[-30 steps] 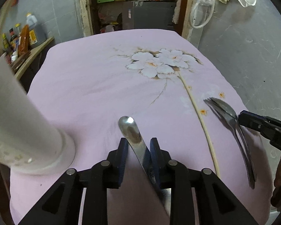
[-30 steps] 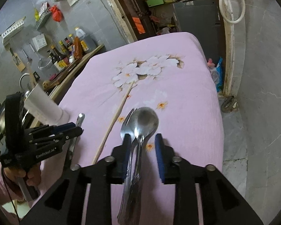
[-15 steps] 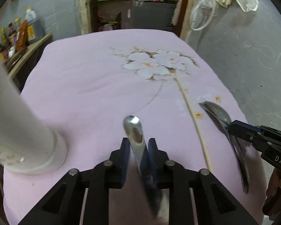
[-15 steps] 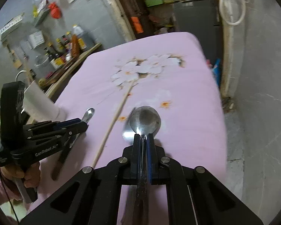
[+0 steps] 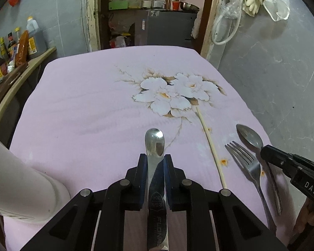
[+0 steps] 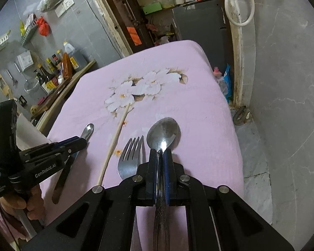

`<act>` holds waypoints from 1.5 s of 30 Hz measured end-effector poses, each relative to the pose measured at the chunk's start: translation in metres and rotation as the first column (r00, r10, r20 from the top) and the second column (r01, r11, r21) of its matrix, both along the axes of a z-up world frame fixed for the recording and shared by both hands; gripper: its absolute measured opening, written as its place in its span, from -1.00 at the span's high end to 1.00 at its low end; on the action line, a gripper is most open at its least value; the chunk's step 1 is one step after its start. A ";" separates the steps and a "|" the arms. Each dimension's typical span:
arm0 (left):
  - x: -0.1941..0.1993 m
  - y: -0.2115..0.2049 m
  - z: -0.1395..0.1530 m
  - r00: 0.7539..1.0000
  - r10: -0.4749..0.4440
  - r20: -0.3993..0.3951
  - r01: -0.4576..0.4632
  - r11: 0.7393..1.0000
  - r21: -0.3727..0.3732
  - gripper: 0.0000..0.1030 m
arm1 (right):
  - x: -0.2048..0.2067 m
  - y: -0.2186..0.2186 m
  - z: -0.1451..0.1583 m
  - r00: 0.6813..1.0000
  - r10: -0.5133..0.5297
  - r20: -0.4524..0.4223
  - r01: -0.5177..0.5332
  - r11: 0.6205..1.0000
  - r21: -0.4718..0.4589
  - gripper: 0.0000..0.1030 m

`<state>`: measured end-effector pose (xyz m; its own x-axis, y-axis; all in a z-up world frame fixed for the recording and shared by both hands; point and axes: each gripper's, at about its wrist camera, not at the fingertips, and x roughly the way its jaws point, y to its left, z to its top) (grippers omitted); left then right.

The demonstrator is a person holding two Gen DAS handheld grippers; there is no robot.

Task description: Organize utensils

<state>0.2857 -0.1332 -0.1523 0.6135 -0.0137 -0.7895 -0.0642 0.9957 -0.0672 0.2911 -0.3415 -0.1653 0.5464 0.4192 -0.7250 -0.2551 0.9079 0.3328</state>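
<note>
My left gripper [image 5: 155, 159] is shut on a flat steel knife [image 5: 154, 140] with a rounded tip that sticks out ahead of the pads, just over the pink floral cloth [image 5: 83, 108]. Seen from the right wrist, the same gripper [image 6: 81, 141] and knife [image 6: 88, 129] are at the left. My right gripper [image 6: 160, 152] is shut on the neck of a steel spoon [image 6: 163, 131], bowl forward. A fork [image 6: 129, 154] lies on the cloth just left of it. A single wooden chopstick [image 6: 115, 140] lies further left.
A white cylindrical holder [image 5: 16, 184] stands at the cloth's near left corner. A side counter with sauce bottles [image 6: 52, 73] runs along the left. The table's right edge drops to a grey floor [image 6: 282, 125]. A person's hand [image 6: 21, 205] holds the left gripper.
The right gripper closed on the spoon, which now sits apart from the fork. The left gripper's pads tightened on the knife, which turned straighter along the fingers, and that hand shifted a little.
</note>
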 end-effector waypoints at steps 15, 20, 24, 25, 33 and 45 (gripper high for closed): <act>-0.008 0.004 -0.003 0.987 -0.055 -0.150 0.059 0.998 0.016 0.62 | 0.015 0.012 -0.003 0.995 0.076 -0.061 -0.082 0.991 -0.103 0.82; -0.008 0.003 -0.004 0.986 -0.061 -0.153 0.065 0.998 0.023 0.65 | 0.014 0.019 -0.004 0.997 0.057 -0.055 -0.064 0.990 -0.129 0.82; -0.009 -0.001 -0.003 0.988 -0.066 -0.139 0.071 0.997 0.032 0.73 | 0.010 0.021 -0.001 0.998 0.049 -0.033 -0.053 0.990 -0.131 0.90; -0.010 -0.001 -0.002 0.989 -0.067 -0.132 0.071 0.997 0.029 0.73 | 0.009 0.020 0.001 0.998 0.051 -0.024 -0.054 0.991 -0.124 0.90; -0.046 -0.002 0.022 0.995 -0.086 0.056 0.089 0.995 -0.044 0.73 | -0.019 0.009 0.019 0.995 0.046 0.090 -0.041 0.997 -0.062 0.90; -0.076 -0.003 0.060 0.969 -0.046 0.244 0.059 0.997 -0.046 0.73 | -0.045 -0.002 0.059 0.966 0.002 0.257 -0.013 0.999 0.041 0.90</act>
